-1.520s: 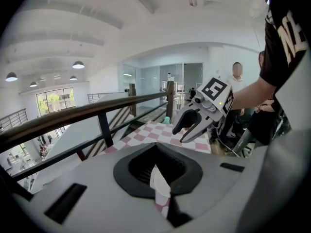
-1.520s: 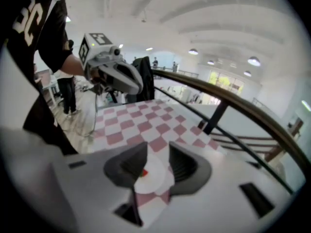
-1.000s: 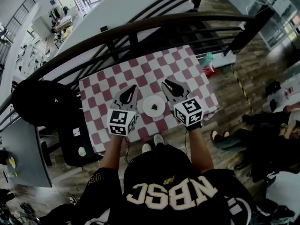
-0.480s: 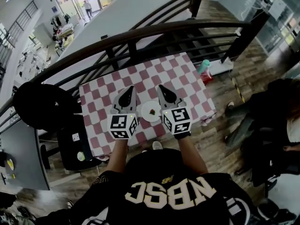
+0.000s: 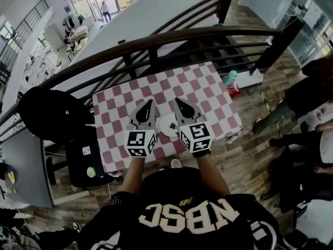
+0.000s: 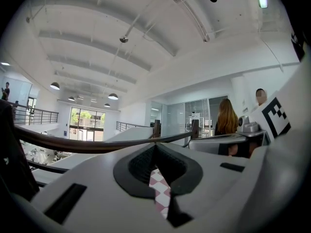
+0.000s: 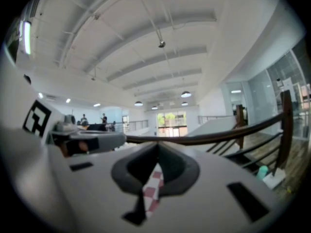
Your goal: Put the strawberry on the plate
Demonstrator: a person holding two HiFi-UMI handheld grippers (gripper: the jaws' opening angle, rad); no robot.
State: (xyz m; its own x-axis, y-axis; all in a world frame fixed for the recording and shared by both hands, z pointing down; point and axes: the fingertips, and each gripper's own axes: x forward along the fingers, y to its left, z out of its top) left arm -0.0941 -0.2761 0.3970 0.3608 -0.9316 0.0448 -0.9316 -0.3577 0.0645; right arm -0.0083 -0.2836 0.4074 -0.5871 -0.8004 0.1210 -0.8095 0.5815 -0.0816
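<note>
A small white plate (image 5: 167, 127) lies on the red-and-white checked table (image 5: 208, 92), and a small dark red strawberry (image 5: 172, 124) rests on it. My left gripper (image 5: 150, 104) is held just left of the plate, my right gripper (image 5: 178, 102) just right of it, both tilted up above the cloth. In the left gripper view the left gripper (image 6: 154, 147) has its jaws together with nothing between them. The right gripper (image 7: 157, 147) in its own view is likewise shut and empty; only a strip of checked cloth shows behind the pads.
A dark curved railing (image 5: 156, 40) runs along the table's far side. A teal-capped bottle (image 5: 231, 81) stands on the floor past the right corner. A black round seat (image 5: 49, 113) is at the left. People (image 5: 312, 87) stand on the wooden floor at the right.
The right gripper's jaws have closed, with the strawberry left on the plate. Both grippers have drawn closer together beside the plate. The person at the right has moved.
</note>
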